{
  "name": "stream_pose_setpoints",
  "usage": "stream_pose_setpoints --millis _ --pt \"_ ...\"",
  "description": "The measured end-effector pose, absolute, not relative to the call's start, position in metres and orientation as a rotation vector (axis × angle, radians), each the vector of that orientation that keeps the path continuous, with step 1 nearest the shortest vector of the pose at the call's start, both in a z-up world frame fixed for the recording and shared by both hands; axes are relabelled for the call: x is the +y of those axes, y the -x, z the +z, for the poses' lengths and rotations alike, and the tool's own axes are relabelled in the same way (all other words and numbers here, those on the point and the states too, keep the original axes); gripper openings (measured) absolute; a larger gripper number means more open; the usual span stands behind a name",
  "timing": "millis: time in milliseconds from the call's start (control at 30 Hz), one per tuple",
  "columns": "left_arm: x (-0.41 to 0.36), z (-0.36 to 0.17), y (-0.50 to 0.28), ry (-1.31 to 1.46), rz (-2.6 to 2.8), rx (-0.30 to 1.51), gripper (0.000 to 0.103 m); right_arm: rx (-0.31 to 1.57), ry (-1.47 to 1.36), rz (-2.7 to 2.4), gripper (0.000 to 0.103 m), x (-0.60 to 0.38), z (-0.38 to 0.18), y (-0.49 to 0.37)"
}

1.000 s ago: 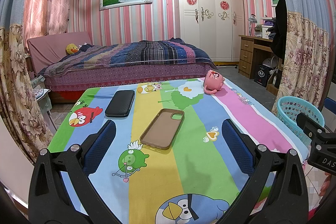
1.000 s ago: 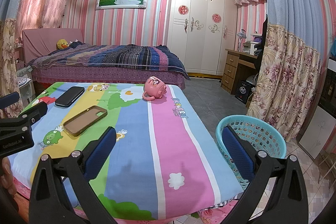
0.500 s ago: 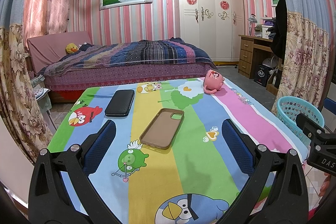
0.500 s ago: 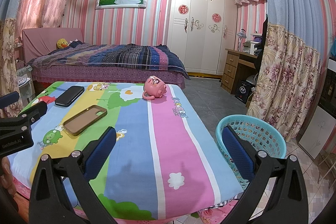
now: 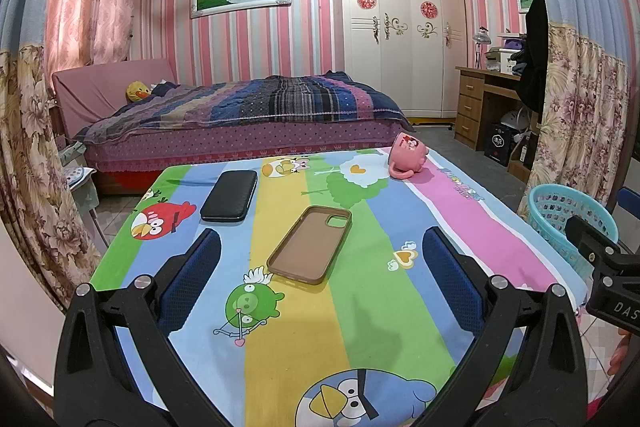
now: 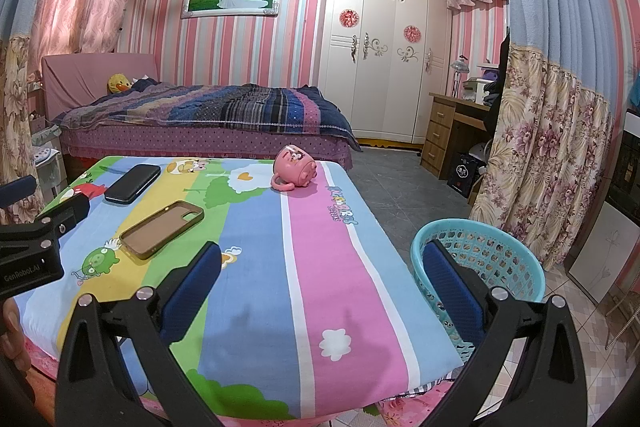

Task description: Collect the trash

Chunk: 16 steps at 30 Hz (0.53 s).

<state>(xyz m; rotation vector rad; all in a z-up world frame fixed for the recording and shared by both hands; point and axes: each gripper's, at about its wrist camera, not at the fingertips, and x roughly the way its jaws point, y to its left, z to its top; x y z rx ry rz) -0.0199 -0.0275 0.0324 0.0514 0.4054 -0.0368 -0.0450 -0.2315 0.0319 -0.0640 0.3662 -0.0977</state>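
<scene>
Looking along the left gripper [image 5: 320,287], the left wrist view showed the whole printed tablecloth [image 5: 360,327], with the brown phone case [image 5: 310,243] lying flat at its centre between the widely parted, empty fingers. Beyond the phone case, to its left, lay a black case [image 5: 229,195]; beyond it, to its right, a pink mug [image 5: 408,157] rested on its side near the cloth's far edge. Only the rim of the blue basket [image 5: 560,211] appeared here, partly hidden behind the other tool. The right wrist view showed that basket [image 6: 480,259] fully, standing on the tiled floor just beside the table's right edge, its inside too indistinct to read. The right gripper [image 6: 320,287] hung over the near right corner, fingers likewise spread and holding nothing. Behind the table stood a bed [image 6: 208,123], a white wardrobe [image 6: 380,67] and striped pink walls.
</scene>
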Motion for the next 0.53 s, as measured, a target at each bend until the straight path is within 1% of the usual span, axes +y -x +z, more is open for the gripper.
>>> stream_pose_setpoints --millis 533 --pt "-0.0268 0.0292 0.0206 -0.036 -0.042 0.416 0.098 0.367 0.065 -0.098 0.098 -0.2316 0.0322 0.0448"
